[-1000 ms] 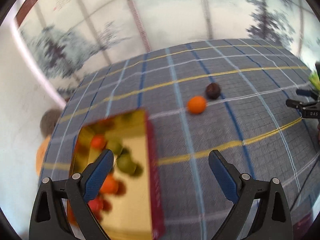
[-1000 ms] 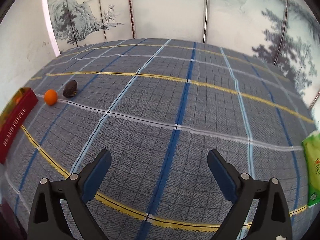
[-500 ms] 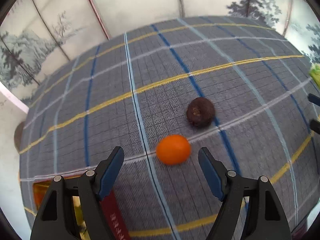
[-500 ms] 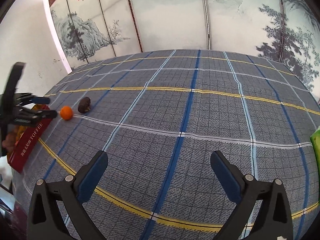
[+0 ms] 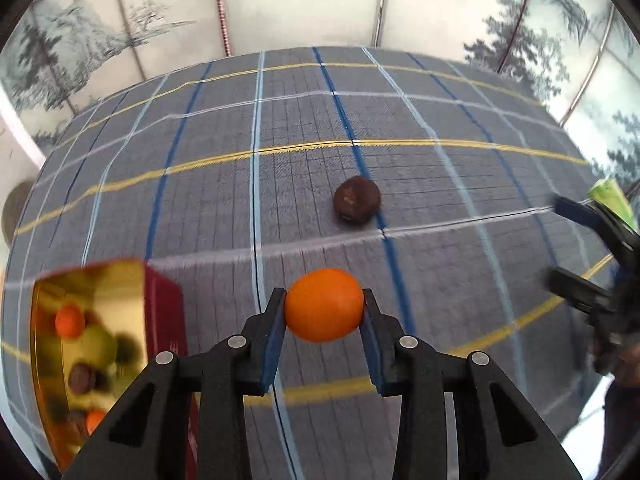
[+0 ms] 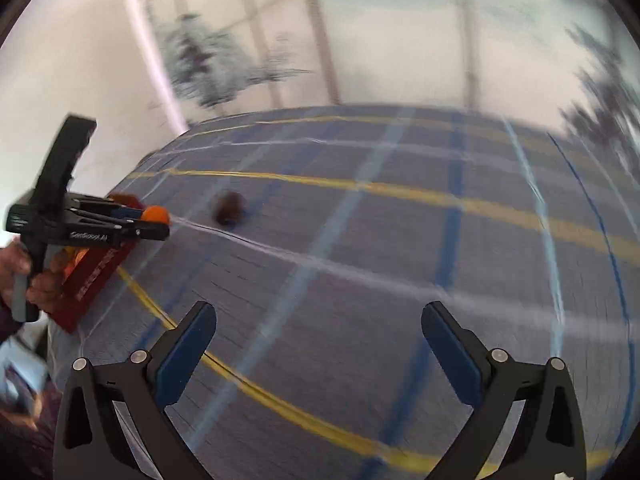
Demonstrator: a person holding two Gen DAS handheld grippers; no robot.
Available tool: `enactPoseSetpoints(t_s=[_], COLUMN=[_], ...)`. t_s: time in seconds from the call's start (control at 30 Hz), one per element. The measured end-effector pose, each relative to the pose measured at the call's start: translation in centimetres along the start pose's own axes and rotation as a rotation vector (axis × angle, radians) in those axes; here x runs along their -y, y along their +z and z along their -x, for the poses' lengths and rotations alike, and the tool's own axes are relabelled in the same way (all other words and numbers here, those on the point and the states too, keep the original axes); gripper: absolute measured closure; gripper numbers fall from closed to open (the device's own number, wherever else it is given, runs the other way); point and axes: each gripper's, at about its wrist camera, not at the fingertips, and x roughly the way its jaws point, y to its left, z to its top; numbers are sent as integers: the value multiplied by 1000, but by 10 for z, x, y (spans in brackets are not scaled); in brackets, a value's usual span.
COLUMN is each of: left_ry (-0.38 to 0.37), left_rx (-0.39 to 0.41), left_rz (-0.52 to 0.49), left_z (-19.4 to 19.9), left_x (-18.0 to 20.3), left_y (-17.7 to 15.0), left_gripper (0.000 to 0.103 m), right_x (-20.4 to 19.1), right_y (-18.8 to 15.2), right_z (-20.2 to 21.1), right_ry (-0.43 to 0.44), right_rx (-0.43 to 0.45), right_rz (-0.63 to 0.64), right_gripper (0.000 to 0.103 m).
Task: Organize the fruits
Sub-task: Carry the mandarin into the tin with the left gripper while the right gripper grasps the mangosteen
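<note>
My left gripper (image 5: 324, 308) is shut on a small orange fruit (image 5: 324, 305), held between its blue pads above the plaid tablecloth. A dark brown round fruit (image 5: 357, 204) lies on the cloth beyond it. A gold-lined red box (image 5: 100, 344) holding several fruits sits at the lower left. In the right wrist view my right gripper (image 6: 318, 336) is open and empty over the cloth. That view shows the left gripper (image 6: 148, 222) with the orange fruit (image 6: 157, 213) beside the red box (image 6: 96, 272), and the brown fruit (image 6: 230, 208) to their right.
A green packet (image 5: 610, 200) lies at the far right edge of the cloth, behind my right gripper (image 5: 576, 248) as seen from the left wrist. Painted screen panels (image 5: 304, 4) stand behind the table. A round brownish object (image 5: 14, 212) sits off the table's left edge.
My left gripper closed on the orange fruit and lifted it toward the box. My right gripper swung left, toward the brown fruit and the box.
</note>
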Motion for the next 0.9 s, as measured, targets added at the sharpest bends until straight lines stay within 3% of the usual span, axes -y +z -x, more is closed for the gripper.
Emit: enactPoseSetpoints(t_s=[0.2, 0.47, 0.5, 0.53, 0.57, 0.6, 0.63, 0.9], left_ry=[34, 126, 148, 169, 183, 201, 212, 276], left_rx=[62, 94, 103, 112, 118, 128, 132, 170], left_rz=[50, 59, 54, 52, 51, 48, 47, 60], left_z=[42, 73, 76, 79, 81, 84, 85, 97], left_x=[-12, -34, -36, -37, -38, -40, -40, -50], left_y=[-20, -50, -53, -56, -59, -62, -65, -90], left_gripper=[66, 66, 66, 66, 66, 66, 66, 65], right_x=[-43, -64, -66, -65, -67, -66, -63, -67], right_y=[54, 73, 72, 71, 71, 72, 72, 38], right_z=[-75, -147, -154, -158, -158, -156, -154, -76], right_ry=[128, 76, 83, 78, 51, 74, 103, 136], right_rx=[-55, -145, -165, -183, -168, -174, -179, -45], right_rz=[153, 201, 199, 197, 208, 188, 155, 12], right_gripper=[1, 4, 19, 40, 47, 64, 69, 69])
